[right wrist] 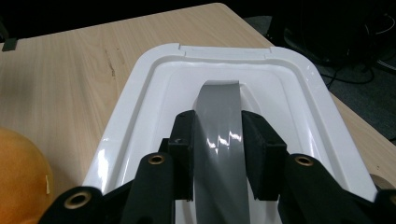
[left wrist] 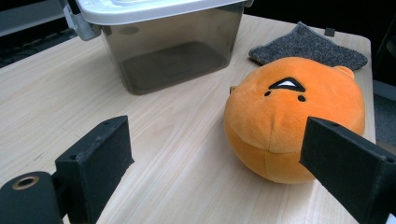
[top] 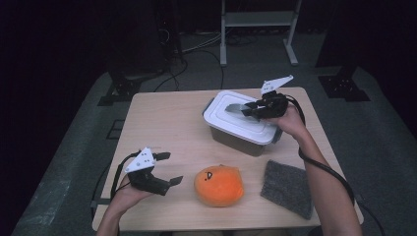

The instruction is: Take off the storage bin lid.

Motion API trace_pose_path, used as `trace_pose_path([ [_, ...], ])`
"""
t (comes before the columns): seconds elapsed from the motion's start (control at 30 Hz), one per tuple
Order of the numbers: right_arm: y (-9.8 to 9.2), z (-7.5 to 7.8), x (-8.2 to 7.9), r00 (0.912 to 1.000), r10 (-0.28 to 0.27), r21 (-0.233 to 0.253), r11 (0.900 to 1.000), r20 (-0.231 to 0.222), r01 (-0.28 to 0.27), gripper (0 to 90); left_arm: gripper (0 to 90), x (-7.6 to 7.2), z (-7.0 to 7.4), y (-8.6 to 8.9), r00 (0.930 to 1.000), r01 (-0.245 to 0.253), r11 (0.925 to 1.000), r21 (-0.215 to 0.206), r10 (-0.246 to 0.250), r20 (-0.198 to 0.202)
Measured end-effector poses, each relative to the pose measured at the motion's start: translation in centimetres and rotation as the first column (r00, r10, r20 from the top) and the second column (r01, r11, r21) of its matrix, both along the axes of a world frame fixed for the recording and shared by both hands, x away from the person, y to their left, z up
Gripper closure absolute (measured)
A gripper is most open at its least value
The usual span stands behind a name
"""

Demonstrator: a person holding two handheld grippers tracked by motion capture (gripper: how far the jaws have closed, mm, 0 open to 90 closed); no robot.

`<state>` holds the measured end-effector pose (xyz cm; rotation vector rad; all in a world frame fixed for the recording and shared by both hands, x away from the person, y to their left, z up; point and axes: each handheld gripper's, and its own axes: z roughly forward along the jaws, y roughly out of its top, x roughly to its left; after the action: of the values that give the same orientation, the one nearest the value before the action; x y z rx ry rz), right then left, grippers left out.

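Handle (right wrist: 218, 140): the grey strap on the white lid (right wrist: 140, 93) sits between the right tool's (right wrist: 217, 154) jaws, which are closed tight on it. The lid is on the box (top: 241, 138) at the far right of the table (top: 162, 123). Nearer, the left tool (top: 167, 169) hovers wide open and empty, aimed at the orange plush (left wrist: 292, 116); a grey cloth (top: 287, 188) lies to the right of it. To do this well, I'd lift straight up, keeping the grip centred so the lid rises level; if the box rises with it, steady it with the left tool.
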<state>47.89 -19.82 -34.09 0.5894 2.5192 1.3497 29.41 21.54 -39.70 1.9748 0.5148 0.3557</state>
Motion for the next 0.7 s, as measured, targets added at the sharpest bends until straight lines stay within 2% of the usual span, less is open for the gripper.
trace_pose_path([
  [0.7, 2.4, 0.1, -1.1, 0.9957, 0.093, -0.016, 0.996, -0.003, -0.093, 65.6, 8.4, -0.1, 0.2, 0.4, 0.9999, -0.012, 0.9998, -0.013, 0.012, 0.004],
])
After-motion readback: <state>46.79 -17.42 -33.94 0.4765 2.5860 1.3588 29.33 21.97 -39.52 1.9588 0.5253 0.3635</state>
